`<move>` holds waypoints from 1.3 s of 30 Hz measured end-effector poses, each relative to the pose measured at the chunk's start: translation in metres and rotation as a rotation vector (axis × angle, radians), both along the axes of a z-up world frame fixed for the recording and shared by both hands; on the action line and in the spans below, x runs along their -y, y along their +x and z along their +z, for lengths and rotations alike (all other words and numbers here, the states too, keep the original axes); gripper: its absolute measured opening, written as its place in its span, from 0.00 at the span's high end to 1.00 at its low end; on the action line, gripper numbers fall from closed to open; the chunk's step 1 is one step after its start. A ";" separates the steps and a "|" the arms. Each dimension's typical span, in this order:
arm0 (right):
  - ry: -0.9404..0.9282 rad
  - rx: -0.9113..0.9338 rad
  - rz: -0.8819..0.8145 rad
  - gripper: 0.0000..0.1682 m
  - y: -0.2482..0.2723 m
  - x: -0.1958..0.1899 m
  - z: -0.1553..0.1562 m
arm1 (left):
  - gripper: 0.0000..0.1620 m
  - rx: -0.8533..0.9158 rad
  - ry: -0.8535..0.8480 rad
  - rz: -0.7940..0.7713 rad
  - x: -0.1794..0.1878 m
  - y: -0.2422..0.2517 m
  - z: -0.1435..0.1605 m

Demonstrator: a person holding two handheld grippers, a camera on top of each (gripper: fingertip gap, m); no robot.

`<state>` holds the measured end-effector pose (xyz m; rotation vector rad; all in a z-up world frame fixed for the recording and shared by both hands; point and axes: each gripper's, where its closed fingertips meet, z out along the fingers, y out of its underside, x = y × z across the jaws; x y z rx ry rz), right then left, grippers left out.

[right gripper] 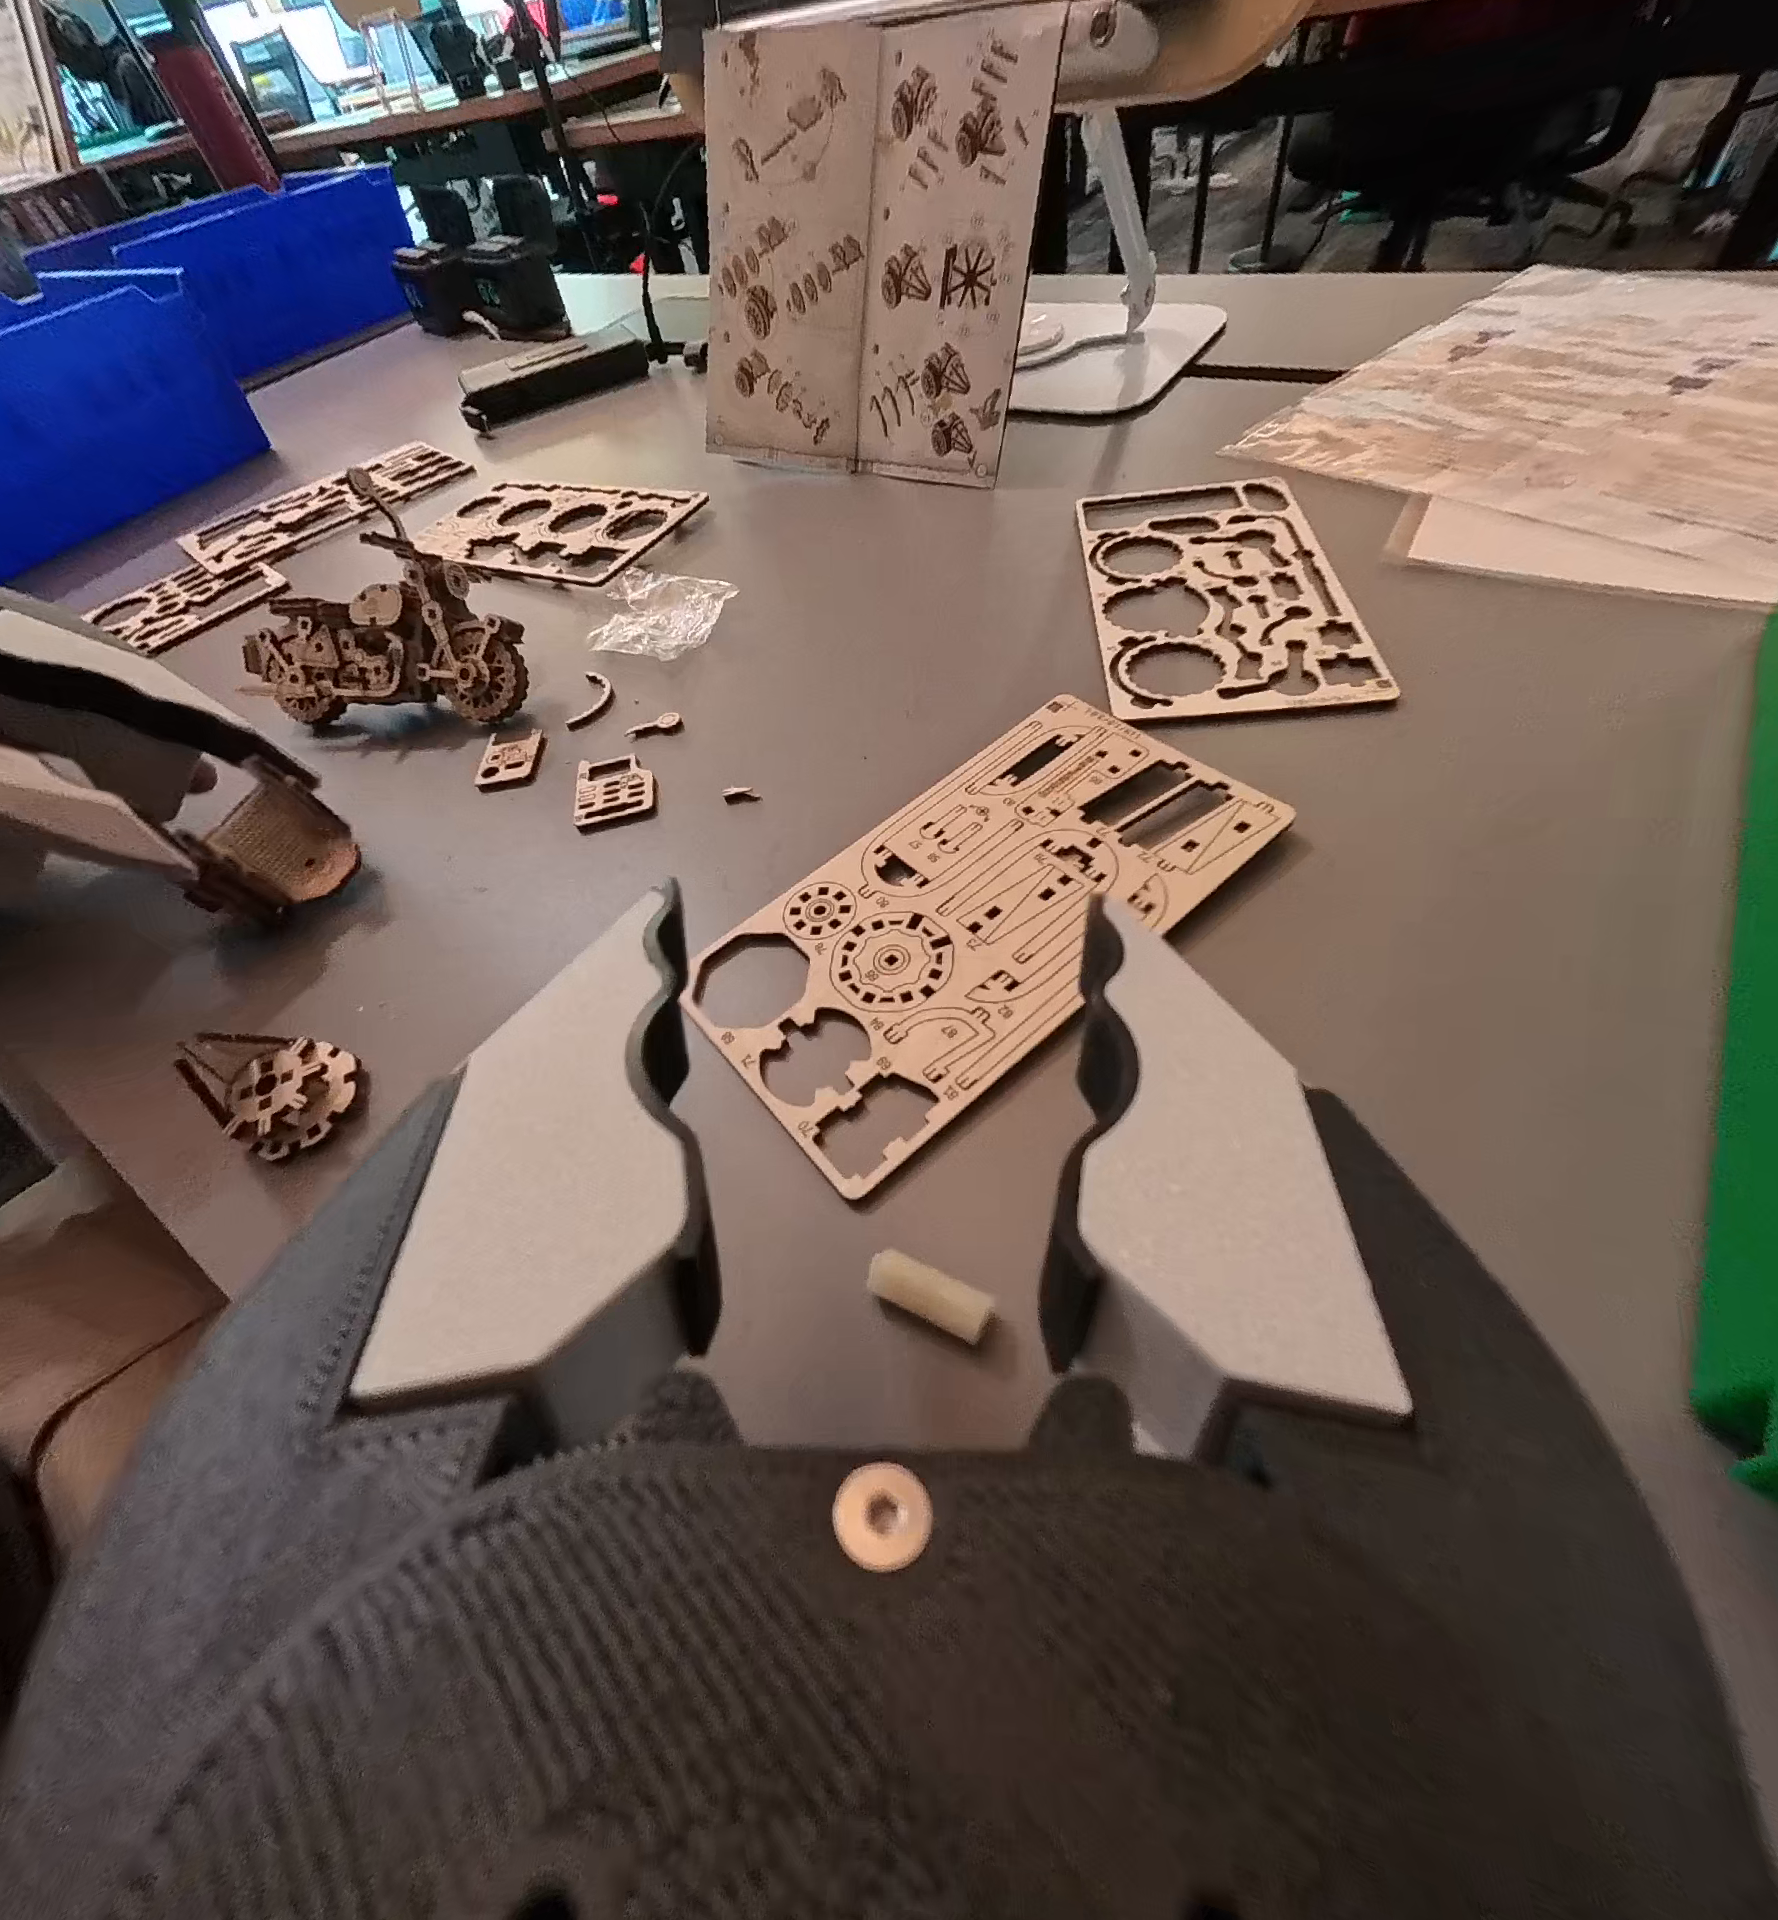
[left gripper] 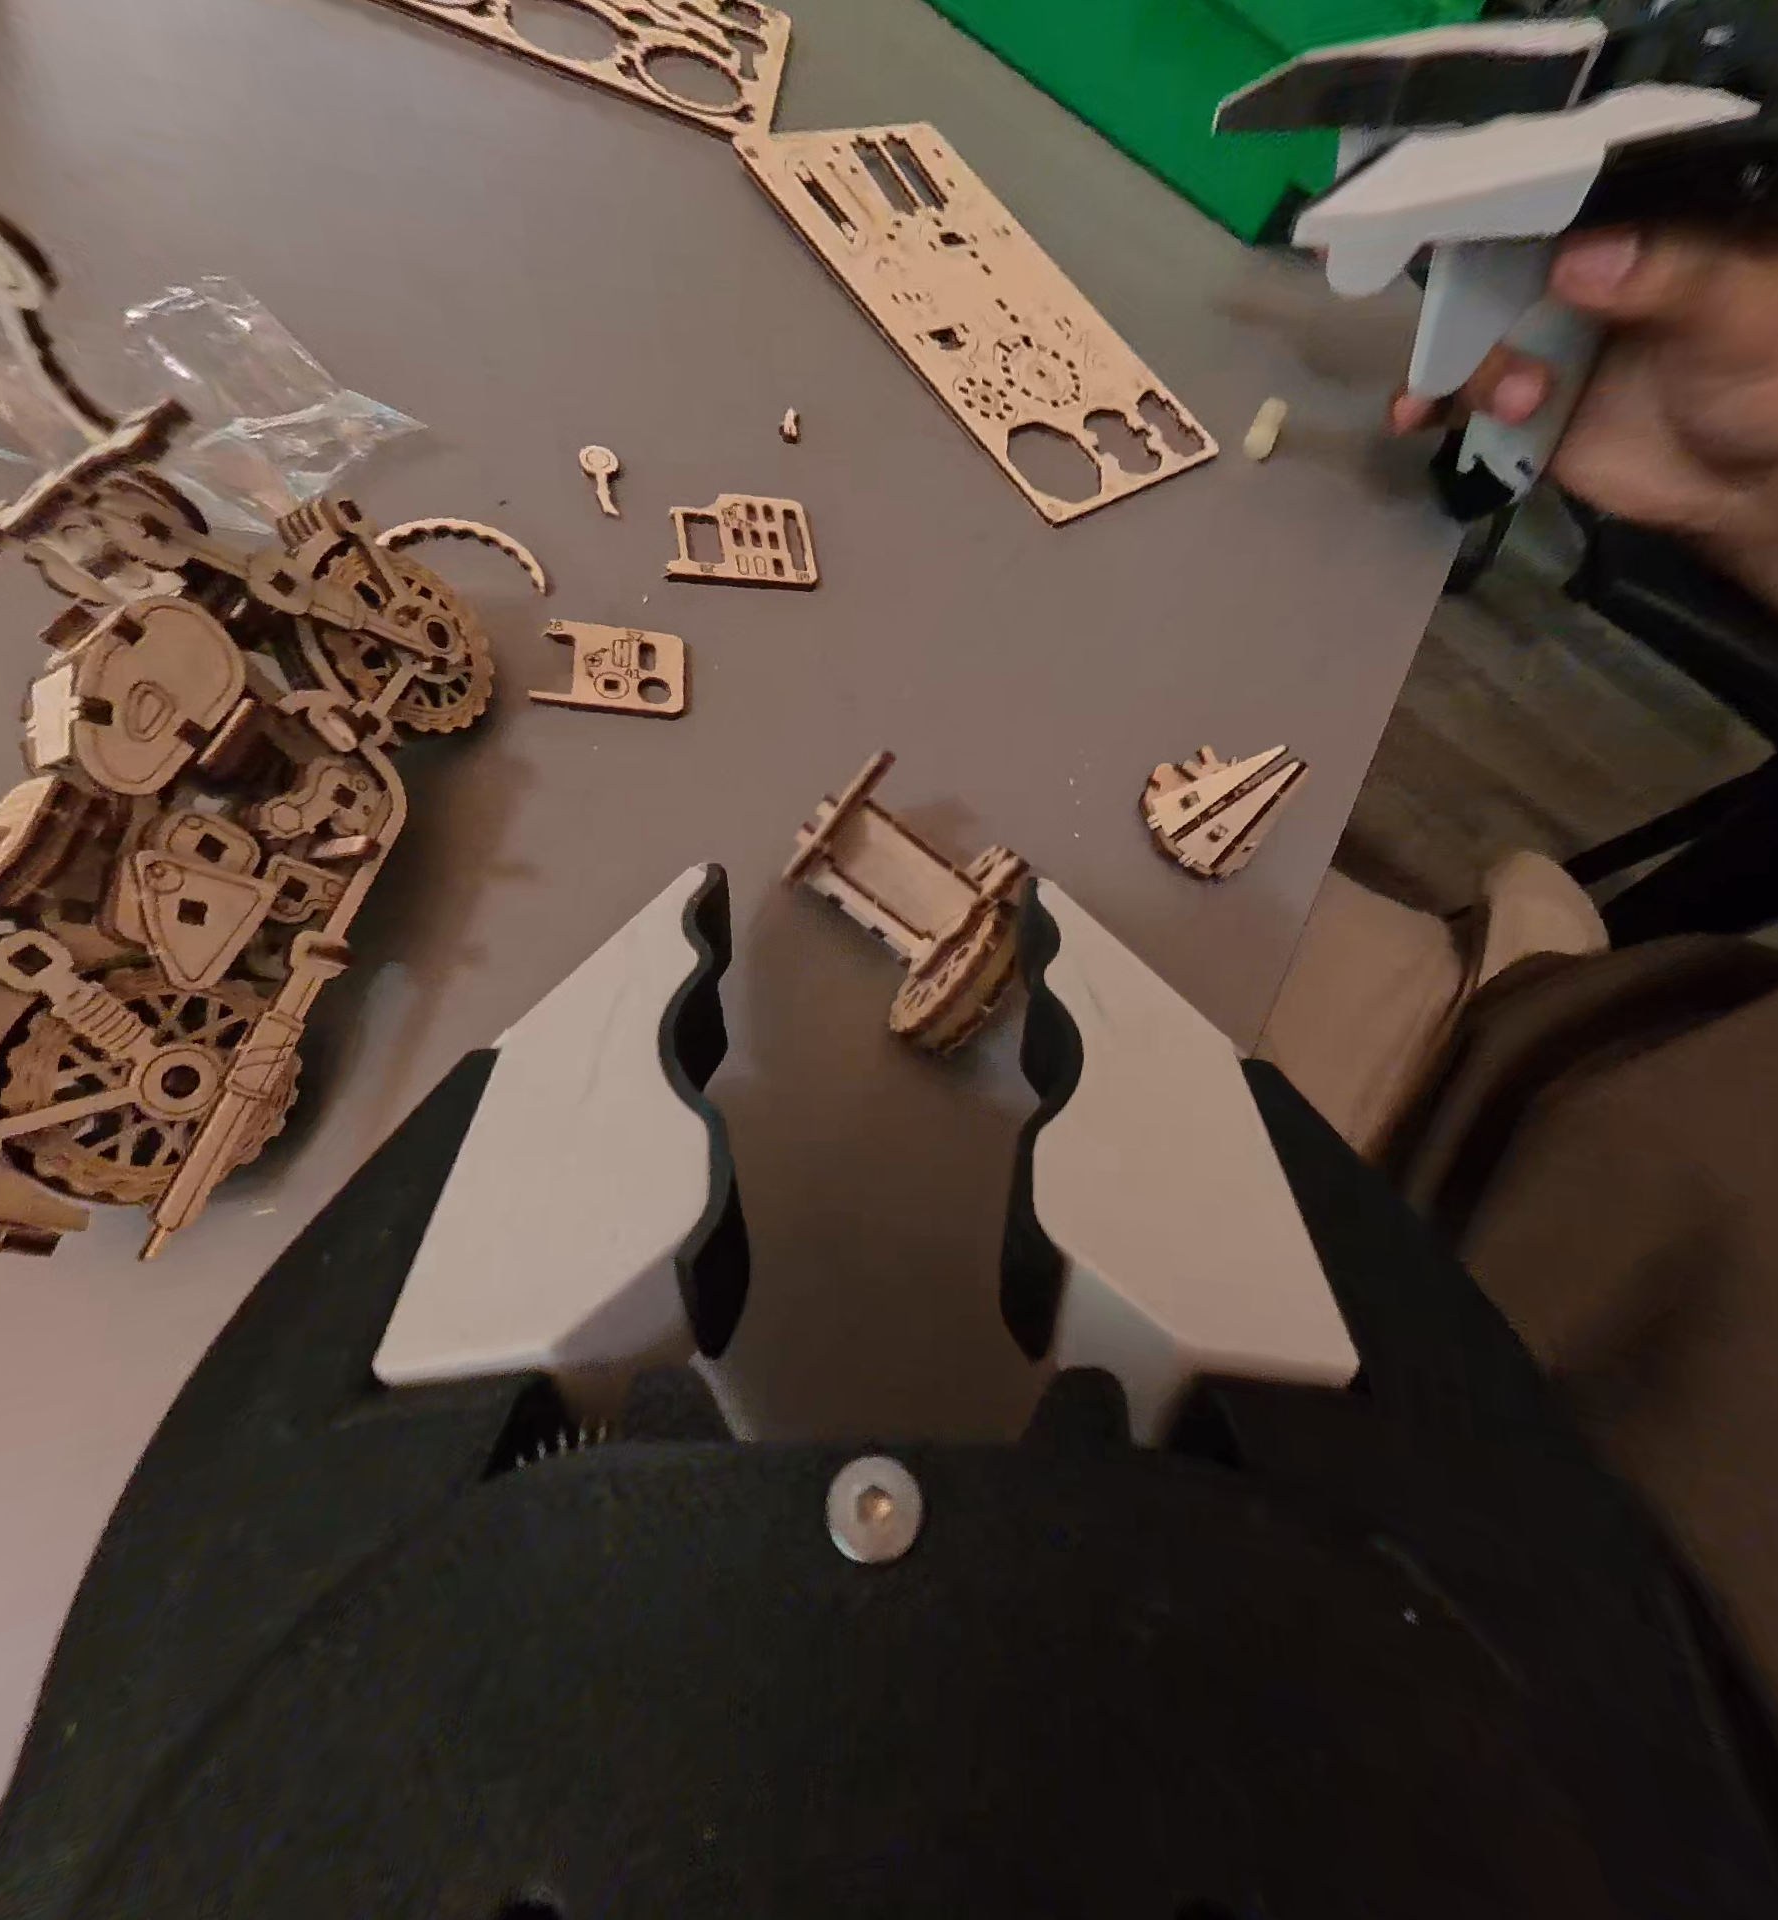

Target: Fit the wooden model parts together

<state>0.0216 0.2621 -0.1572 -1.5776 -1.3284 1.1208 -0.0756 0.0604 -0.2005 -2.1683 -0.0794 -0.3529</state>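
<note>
Left gripper (left gripper: 874, 904), jaws wide apart and empty, hovered over a wooden axle assembly (left gripper: 906, 904); right gripper (right gripper: 885, 914), likewise spread and empty, framed a pale wax stick (right gripper: 930, 1308).

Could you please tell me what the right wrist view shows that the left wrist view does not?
Only the right wrist view: the standing instruction sheet, blue bins and papers. Only the left wrist view: a hand holding the right gripper. Both share the motorcycle model, the punched sheet, the cone part and the small white cylinder. Both grippers are open.
</note>
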 end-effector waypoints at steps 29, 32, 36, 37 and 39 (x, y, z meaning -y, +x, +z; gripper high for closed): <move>-0.066 -0.186 -0.043 0.64 0.007 -0.010 0.032 | 0.50 0.058 -0.015 -0.054 0.000 0.007 -0.001; -0.077 -0.184 -0.043 0.63 0.007 -0.011 0.031 | 0.42 -0.053 0.013 -0.146 -0.001 0.018 0.002; -0.094 -0.183 -0.040 0.63 0.006 -0.012 0.030 | 0.40 -0.270 -0.036 -0.297 -0.001 0.023 0.002; -0.099 -0.182 -0.038 0.63 0.006 -0.011 0.029 | 0.39 -0.297 -0.068 -0.358 -0.001 0.026 0.003; -0.110 -0.181 -0.030 0.63 0.005 -0.009 0.029 | 0.39 -0.396 -0.152 -0.478 0.001 0.026 0.001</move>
